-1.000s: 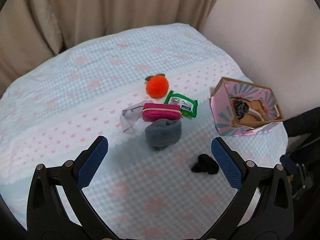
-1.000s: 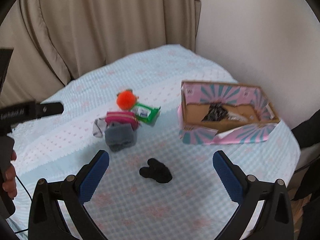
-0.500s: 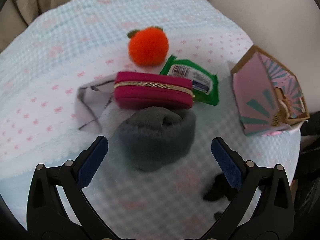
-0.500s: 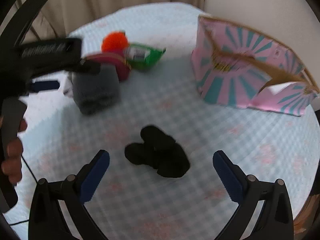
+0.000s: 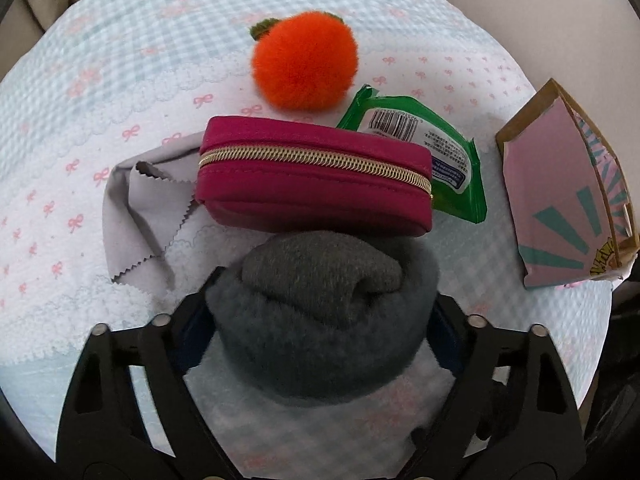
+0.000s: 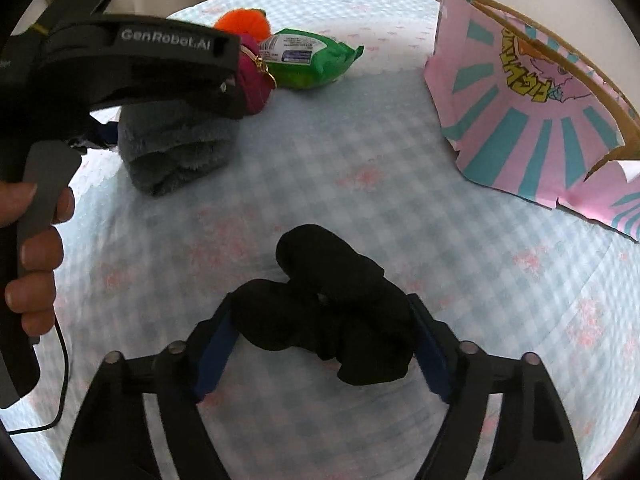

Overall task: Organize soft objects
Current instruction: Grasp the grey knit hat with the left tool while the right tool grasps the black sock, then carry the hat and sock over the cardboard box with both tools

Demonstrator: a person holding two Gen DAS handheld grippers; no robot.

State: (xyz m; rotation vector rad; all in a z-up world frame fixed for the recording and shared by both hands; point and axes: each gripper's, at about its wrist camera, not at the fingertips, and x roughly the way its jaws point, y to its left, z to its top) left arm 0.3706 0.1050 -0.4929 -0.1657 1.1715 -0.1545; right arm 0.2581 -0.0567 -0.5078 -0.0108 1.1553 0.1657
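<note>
My left gripper [image 5: 320,320] is closed around a rolled grey sock bundle [image 5: 320,300], its blue pads pressing both sides; the bundle rests on the table. It also shows in the right wrist view [image 6: 176,148], under the left gripper body. My right gripper [image 6: 320,332] is closed on a black sock clump [image 6: 332,312] lying on the cloth. A pink and teal cardboard box [image 6: 532,112] stands at the right; it also shows in the left wrist view [image 5: 560,200].
Behind the grey sock lie a magenta zip pouch [image 5: 312,180], a grey cloth [image 5: 140,200], a green wipes pack [image 5: 432,148] and an orange plush fruit [image 5: 304,60]. The round table has a blue checked cloth [image 6: 360,152]. Curtain and wall stand behind.
Both grippers moved forward and down, then closed: the left onto the grey sock bundle, the right onto the black sock clump. Both were open one second ago.
</note>
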